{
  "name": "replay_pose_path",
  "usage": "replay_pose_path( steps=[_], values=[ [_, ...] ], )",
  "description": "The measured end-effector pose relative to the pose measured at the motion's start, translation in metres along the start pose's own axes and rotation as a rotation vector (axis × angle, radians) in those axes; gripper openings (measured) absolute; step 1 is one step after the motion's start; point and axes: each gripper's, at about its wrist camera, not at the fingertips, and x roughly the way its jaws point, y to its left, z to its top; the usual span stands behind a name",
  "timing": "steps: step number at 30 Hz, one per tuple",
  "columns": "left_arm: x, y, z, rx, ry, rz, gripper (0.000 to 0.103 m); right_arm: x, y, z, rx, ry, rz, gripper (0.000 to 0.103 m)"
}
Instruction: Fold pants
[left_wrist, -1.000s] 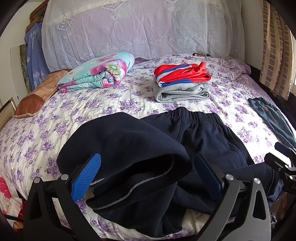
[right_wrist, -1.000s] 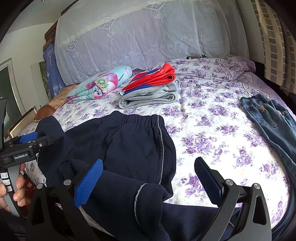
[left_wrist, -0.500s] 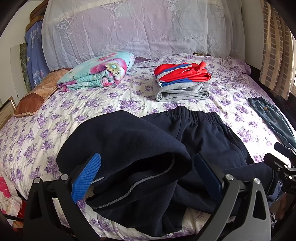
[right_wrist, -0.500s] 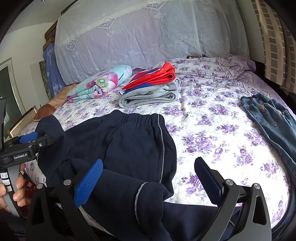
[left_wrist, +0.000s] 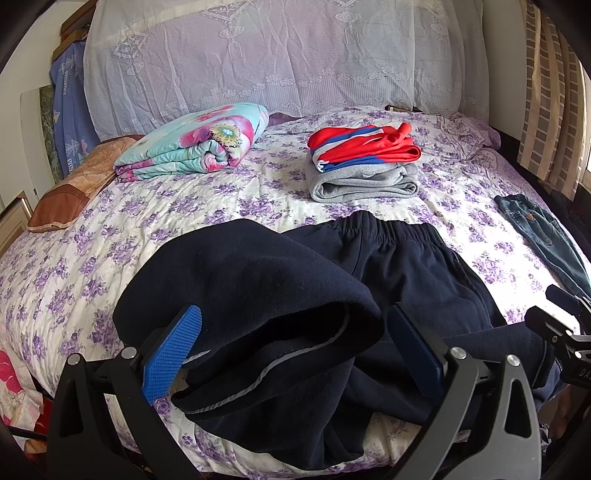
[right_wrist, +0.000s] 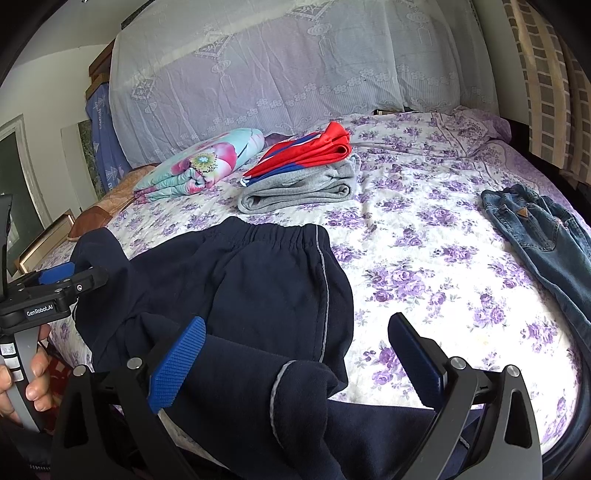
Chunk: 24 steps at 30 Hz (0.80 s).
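Dark navy sweatpants (left_wrist: 280, 295) with a grey side stripe lie crumpled on the near part of the bed, waistband (right_wrist: 273, 236) toward the headboard. My left gripper (left_wrist: 291, 347) is open, its blue fingers either side of a bunched leg fold near the bed's front edge. My right gripper (right_wrist: 295, 354) is open over the other leg, which drapes between its fingers. The left gripper also shows at the left of the right wrist view (right_wrist: 59, 284).
A floral bedspread (right_wrist: 424, 258) covers the bed. A folded stack of red-blue and grey clothes (left_wrist: 362, 166) lies behind the pants. A rolled flowered quilt (left_wrist: 195, 144) and a brown pillow (left_wrist: 70, 195) lie at back left. Blue jeans (right_wrist: 546, 240) lie at the right.
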Motion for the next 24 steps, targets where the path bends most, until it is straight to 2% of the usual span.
replay_pose_path(
  steps=[24],
  values=[
    [-0.0039, 0.002, -0.0001, -0.009, -0.008, -0.013, 0.098, 0.0027, 0.0034, 0.0011, -0.004, 0.012, 0.002, 0.1]
  ],
)
